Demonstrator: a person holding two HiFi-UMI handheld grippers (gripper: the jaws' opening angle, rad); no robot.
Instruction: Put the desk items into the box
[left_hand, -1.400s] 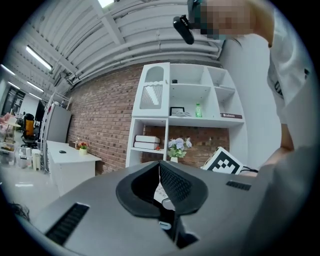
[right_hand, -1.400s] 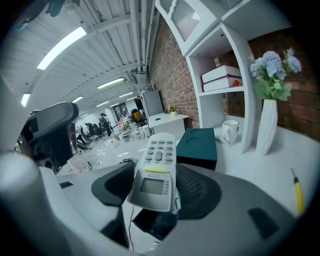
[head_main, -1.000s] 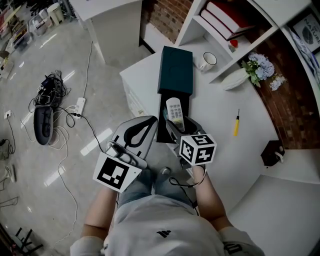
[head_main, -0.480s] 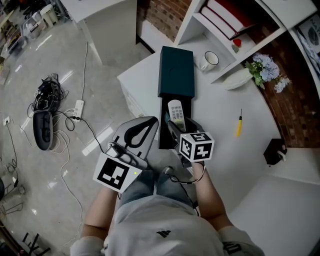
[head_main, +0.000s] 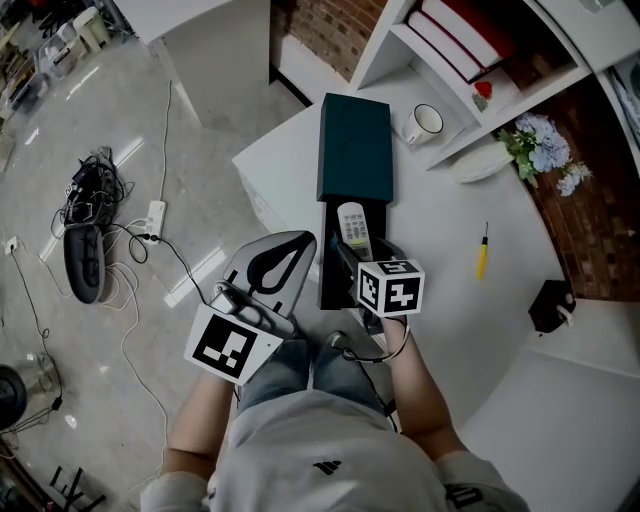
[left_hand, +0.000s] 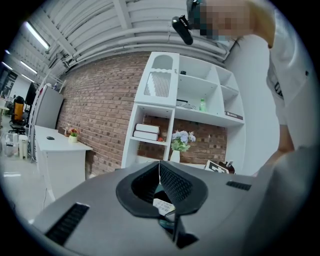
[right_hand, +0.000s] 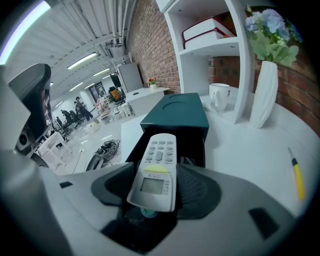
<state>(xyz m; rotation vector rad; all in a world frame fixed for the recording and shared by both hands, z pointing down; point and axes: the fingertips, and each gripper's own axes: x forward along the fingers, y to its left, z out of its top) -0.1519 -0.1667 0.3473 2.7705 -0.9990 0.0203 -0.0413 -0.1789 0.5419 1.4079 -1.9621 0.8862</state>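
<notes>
At frame centre, the right gripper (head_main: 352, 248) clamps the remote (head_main: 351, 220) over the open end of the box (head_main: 355, 140), contents indistinct, while the left gripper (head_main: 300, 242), beside it, has its jaws together, empty.

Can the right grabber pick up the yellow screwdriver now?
Probably not yet: the right gripper is shut on the long white remote control. The thin yellow screwdriver lies in the open on the white desk.

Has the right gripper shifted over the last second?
Yes. The right gripper, shut on the remote, has edged slightly forward, toward the teal box.
</notes>
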